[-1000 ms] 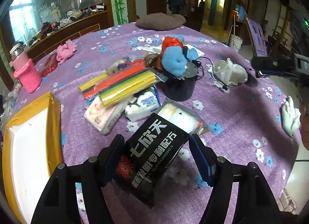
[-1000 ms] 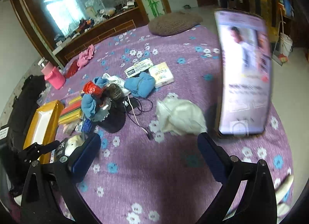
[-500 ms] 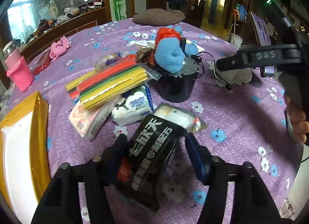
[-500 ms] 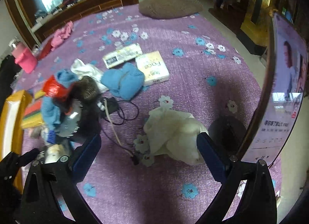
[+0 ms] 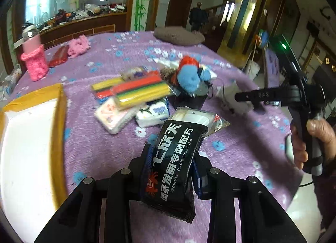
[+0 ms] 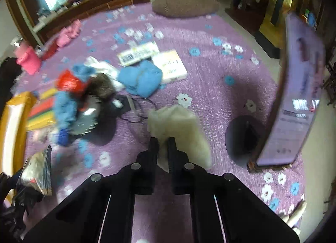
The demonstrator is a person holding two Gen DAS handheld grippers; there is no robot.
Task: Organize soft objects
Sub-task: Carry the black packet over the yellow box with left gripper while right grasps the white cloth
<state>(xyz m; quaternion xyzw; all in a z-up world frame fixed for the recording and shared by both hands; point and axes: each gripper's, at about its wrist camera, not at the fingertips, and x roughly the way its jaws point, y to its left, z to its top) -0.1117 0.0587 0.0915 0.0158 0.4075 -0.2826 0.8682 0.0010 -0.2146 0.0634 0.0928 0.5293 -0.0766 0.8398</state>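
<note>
In the left wrist view my left gripper (image 5: 171, 165) is shut on a black packet (image 5: 178, 148) with white Chinese print and a clear top end showing white contents. The packet is held just above the purple flowered tablecloth (image 5: 231, 148). In the right wrist view my right gripper (image 6: 162, 144) is shut on the near edge of a cream-white cloth (image 6: 180, 123) that lies bunched on the tablecloth. The left view shows that gripper (image 5: 239, 97) from the side, with a person's hand (image 5: 315, 138) on its handle. The black packet (image 6: 37, 171) also shows at the lower left of the right view.
A white tray with a yellow rim (image 5: 59, 117) lies at the left. A heap of coloured packs (image 5: 138, 89), tissue packs (image 5: 153, 113) and a black pot topped with blue soft things (image 5: 189, 79) fills the middle. A phone on a stand (image 6: 298, 96) rises at the right.
My left gripper has closed on the black packet and raised it off the cloth. My right gripper came down over the cream-white cloth and closed on its edge.
</note>
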